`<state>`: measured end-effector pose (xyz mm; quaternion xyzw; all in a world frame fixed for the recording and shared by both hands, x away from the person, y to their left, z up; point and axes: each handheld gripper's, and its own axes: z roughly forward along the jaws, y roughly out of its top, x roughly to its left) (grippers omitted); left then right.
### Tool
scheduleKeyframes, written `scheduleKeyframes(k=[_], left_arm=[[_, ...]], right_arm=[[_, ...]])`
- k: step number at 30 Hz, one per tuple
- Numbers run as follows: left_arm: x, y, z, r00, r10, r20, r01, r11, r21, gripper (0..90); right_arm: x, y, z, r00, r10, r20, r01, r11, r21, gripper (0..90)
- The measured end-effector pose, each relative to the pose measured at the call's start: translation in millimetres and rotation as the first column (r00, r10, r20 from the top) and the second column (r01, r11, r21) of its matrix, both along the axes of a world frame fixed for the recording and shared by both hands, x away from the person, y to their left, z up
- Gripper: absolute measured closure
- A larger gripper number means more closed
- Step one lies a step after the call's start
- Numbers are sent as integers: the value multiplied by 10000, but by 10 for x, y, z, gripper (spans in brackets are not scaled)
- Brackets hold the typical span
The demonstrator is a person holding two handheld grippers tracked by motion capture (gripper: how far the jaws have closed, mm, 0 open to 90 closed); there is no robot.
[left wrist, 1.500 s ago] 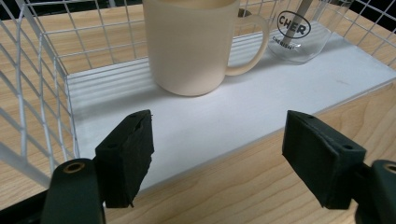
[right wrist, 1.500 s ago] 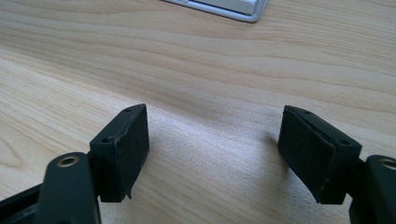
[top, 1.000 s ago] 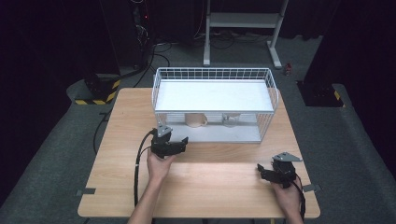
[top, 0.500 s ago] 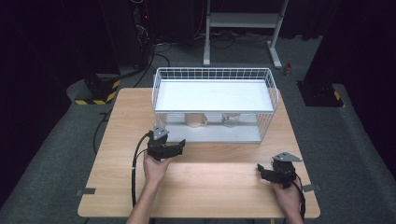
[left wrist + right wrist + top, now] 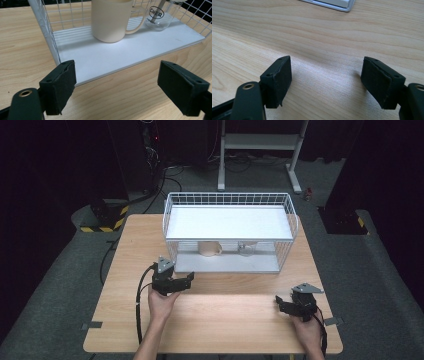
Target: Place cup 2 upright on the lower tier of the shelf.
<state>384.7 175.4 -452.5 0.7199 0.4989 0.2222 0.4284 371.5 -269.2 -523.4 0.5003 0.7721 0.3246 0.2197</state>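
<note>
both tongs sit low over a wooden table [image 5: 125, 320], each in a person's hand. left gripper [image 5: 187, 280] is near the table's middle, just in front of a white wire rack [image 5: 227, 200], jaws pointing at the rack. its jaws have just been opening and stand wide w/ nothing between them. right gripper [image 5: 278, 302] is near the front right corner, well apart from the rack, jaws also apart and empty.

high view: the rack stands toward the table's back edge, w/ a flat white top shelf and a lower white shelf. under the top shelf a cream mug [image 5: 210, 248] and a clear glass [image 5: 245, 249] stand side by side, small and partly hidden by wire.

left gripper view adds detail: the cream mug [image 5: 112, 20] stands upright on the lower shelf near its left front corner, handle toward the clear glass [image 5: 160, 16], which carries a dark oval logo. the two look close, touching or not i can't tell. both pads [image 5: 60, 85] hang over bare wood short of the shelf edge.

right gripper view: bare wood grain between its pads [image 5: 278, 80], plus a corner of the rack base [image 5: 337, 5] at the top.
</note>
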Motion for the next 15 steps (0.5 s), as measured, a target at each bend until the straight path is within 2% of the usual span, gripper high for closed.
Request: scheduleKeyframes(k=[6, 7, 9, 15], left_arm=[[-55, 47, -8, 10000, 77, -28, -78, 10000, -53, 149], [-91, 72, -19, 9999, 113, -64, -112, 9999, 84, 148], [-103, 83, -25, 9999, 145, -69, -144, 9999, 80, 148], [-165, 160, -34, 9995, 290, -101, -291, 9996, -54, 145]], right_arm=[[0, 0, 0, 10000, 0, 1, 0, 10000, -2, 248], [0, 0, 0, 10000, -2, 2, 2, 10000, -2, 248], [1, -1, 0, 10000, 7, 9, -7, 10000, -8, 248], [1, -1, 0, 10000, 7, 10, -7, 10000, -14, 248]])
